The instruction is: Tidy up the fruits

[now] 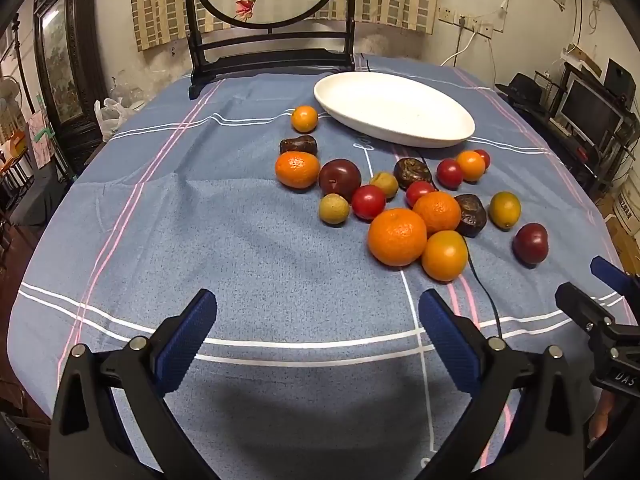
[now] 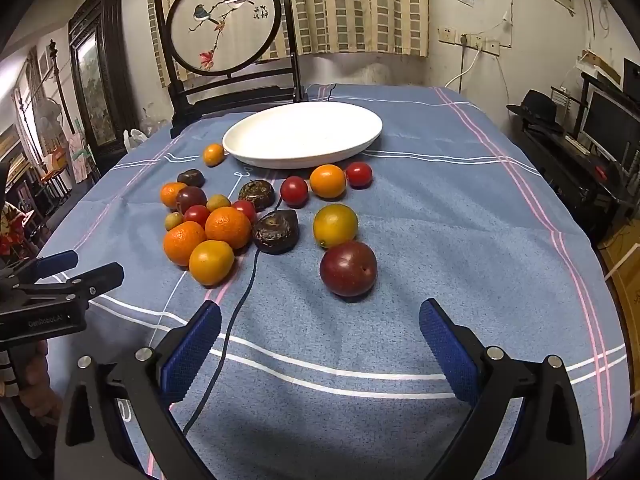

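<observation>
A white oval plate (image 1: 394,92) (image 2: 280,152) lies empty at the far side of the blue cloth. In front of it several fruits are scattered: oranges (image 1: 397,237) (image 2: 227,227), red cherry tomatoes (image 1: 368,202) (image 2: 294,191), dark plums (image 1: 531,243) (image 2: 348,268), brown wrinkled fruits (image 1: 471,215) (image 2: 275,231) and small yellow-green ones (image 1: 505,209) (image 2: 334,225). My left gripper (image 1: 318,320) hovers open over bare cloth, short of the pile. My right gripper (image 2: 320,326) is open too, just short of the nearest plum. Each gripper shows at the edge of the other's view.
A thin dark cord (image 2: 240,304) runs across the cloth from the fruits toward me. A dark wooden stand with a round painted screen (image 2: 224,24) sits at the table's far edge. A desk with a monitor (image 2: 612,128) lies off to the right.
</observation>
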